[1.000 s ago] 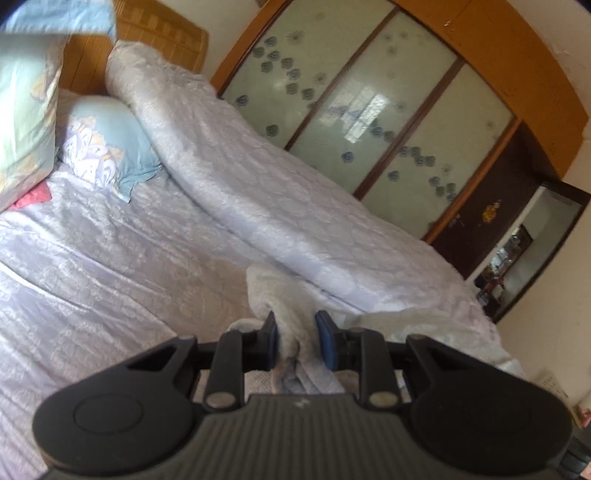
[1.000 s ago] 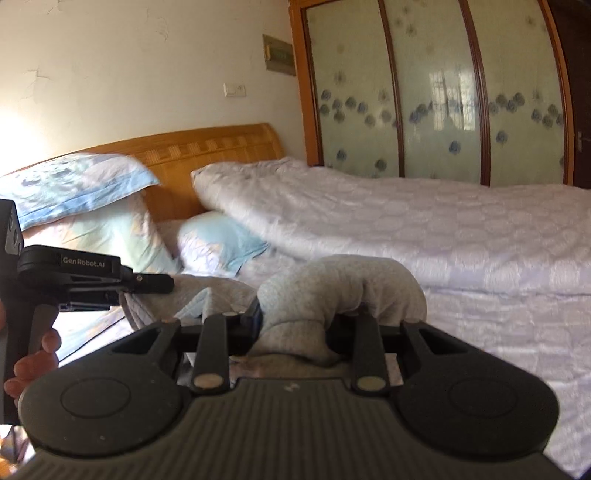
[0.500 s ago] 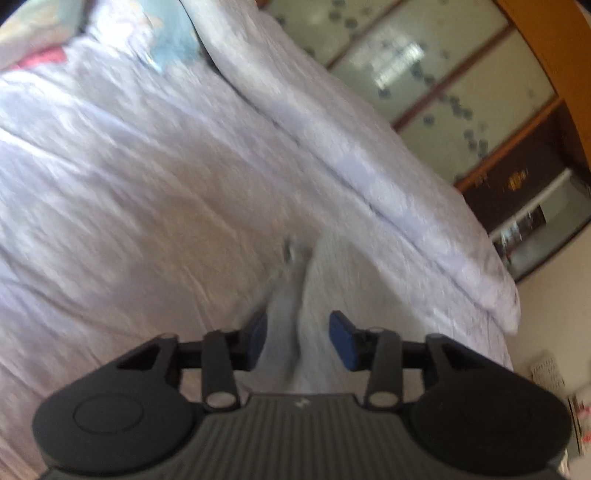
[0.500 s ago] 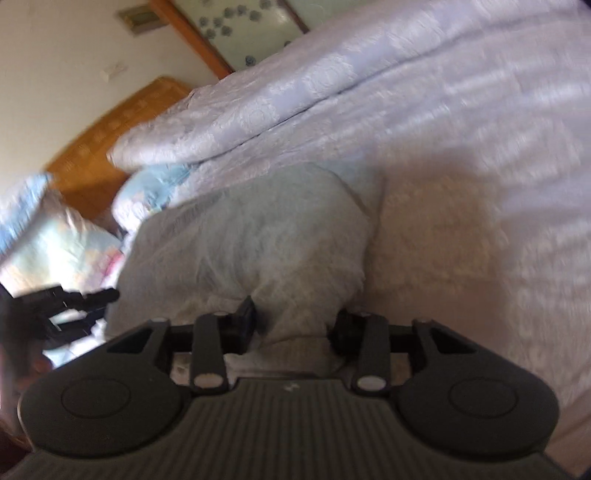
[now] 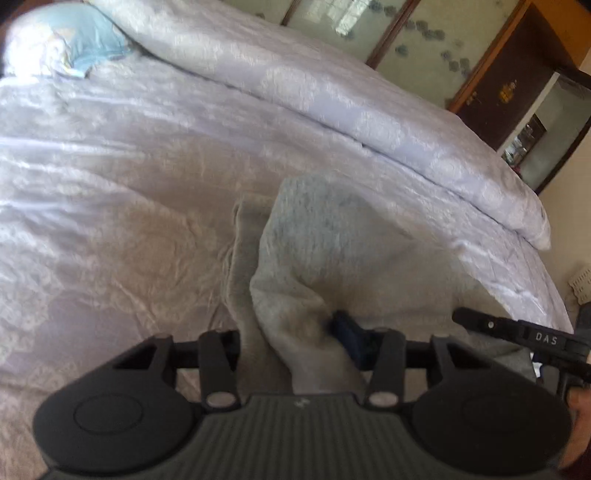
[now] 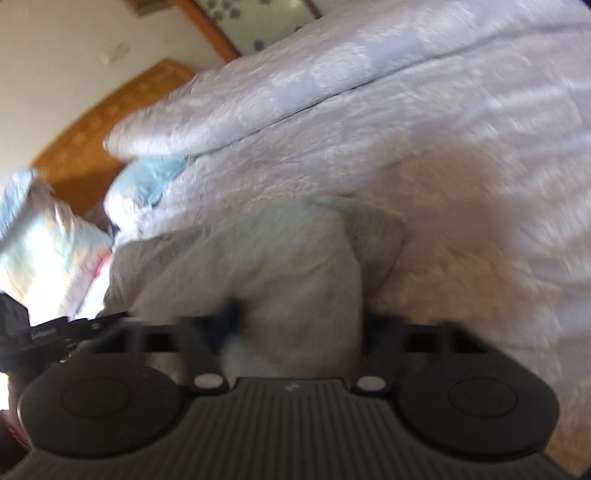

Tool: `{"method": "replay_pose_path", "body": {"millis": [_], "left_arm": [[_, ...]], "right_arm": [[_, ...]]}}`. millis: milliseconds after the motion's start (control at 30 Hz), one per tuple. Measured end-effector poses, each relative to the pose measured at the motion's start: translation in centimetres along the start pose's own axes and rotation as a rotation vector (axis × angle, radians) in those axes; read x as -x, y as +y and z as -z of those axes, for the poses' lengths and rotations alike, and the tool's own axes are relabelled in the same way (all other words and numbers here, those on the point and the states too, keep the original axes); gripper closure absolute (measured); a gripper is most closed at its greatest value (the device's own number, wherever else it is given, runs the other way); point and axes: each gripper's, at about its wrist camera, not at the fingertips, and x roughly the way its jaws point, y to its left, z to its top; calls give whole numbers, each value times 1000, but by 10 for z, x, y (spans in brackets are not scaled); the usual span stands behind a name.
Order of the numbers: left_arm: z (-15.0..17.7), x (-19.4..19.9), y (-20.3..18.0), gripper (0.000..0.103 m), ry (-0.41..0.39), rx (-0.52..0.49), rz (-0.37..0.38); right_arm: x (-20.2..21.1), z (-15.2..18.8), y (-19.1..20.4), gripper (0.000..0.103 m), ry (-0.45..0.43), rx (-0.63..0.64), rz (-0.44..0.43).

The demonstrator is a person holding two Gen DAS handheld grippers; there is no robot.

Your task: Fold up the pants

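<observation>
Right up close in the left wrist view, the left gripper has the grey pants bunched between its fingers. The jaws stand well apart, with the cloth filling the gap; the blue pad on one finger presses into a fold, while the other finger is hidden behind the fabric. Whether that counts as a firm pinch, the blur won't let me say. The right gripper shows at the edge of this view, just beside the pants.

Over in the right wrist view, the right gripper also has the pants heaped between its fingers, jaws spread wide around the bundle. The picture is smeared, so the grip itself cannot be told. The left gripper sits at the lower left.

Beyond the jaws, the pants lie folded over on the pale bedsheet. Farther back lies a rolled quilt, then a blue pillow, the wooden headboard and the wardrobe doors.
</observation>
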Motion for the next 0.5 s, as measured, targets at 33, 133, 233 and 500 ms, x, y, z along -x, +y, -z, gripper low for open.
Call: {"method": "replay_pose_path", "body": {"millis": [33,133,233,500], "left_arm": [[-3,9,-4,76,-27,-9,12],[-11,49,-11,78,-189,-1,40],[-15,79,-18,77,-374,-43,-32],[-4,7,34,46,-206,83,-369]], "right_arm": [[0,-3,10,74,-15,31,2],[11,-15,44,77,-135,179,-12],[26,-29,71,77,-296,251,-72],[-73,-30,65,28,-176,222,79]]}}
